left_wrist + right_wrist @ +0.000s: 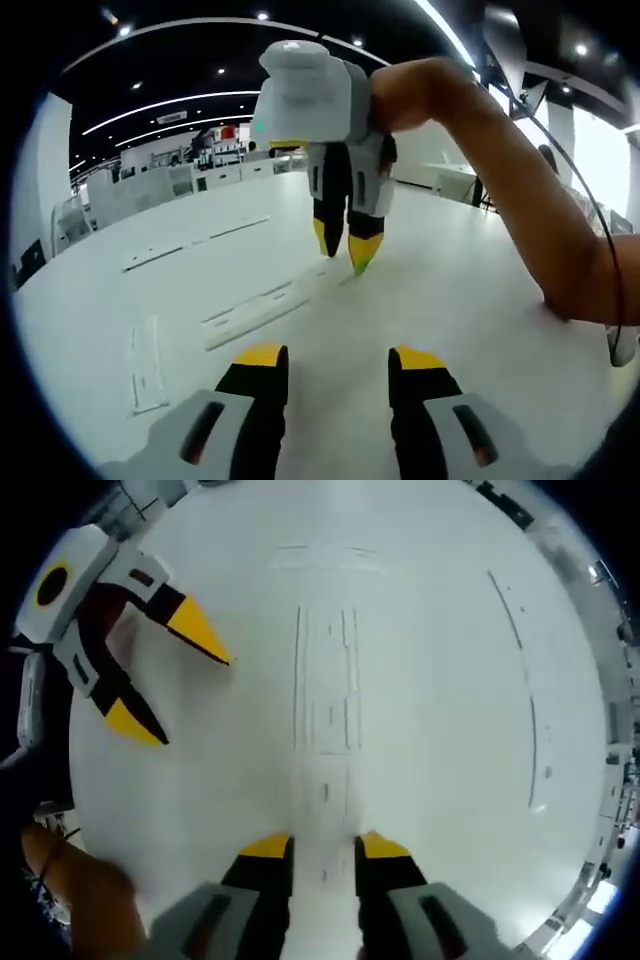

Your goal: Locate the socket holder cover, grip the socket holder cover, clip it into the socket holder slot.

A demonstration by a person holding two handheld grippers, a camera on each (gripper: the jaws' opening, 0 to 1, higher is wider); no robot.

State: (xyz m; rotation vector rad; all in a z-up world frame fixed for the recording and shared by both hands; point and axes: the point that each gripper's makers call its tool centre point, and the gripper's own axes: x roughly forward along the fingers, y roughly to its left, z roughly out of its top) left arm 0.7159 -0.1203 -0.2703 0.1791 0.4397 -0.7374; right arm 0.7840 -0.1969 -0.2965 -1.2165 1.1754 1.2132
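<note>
Right gripper view looks down on a big white table [440,680], and the right gripper [325,848] hangs just over a long white strip, the socket holder [325,685], which lies flat and runs away from the jaws. The jaws stand a little apart and nothing sits between them that I can see. The left gripper [165,680] comes in from the side with its jaws wide apart and holds nothing. In the left gripper view, the left gripper [338,357] has its jaws apart over the bare table, and the right gripper [345,245] points down near one end of the socket holder [262,308]. Two thin white strips [195,242] lie farther off and one more strip [147,365] lies to the side; one of these may be the socket holder cover, but I cannot tell which. So I think the job is at its start: the cover is not gripped yet and not clipped in. The room is large, with long ceiling lights [170,103], white desks [140,190] far back and bright windows [600,150].
</note>
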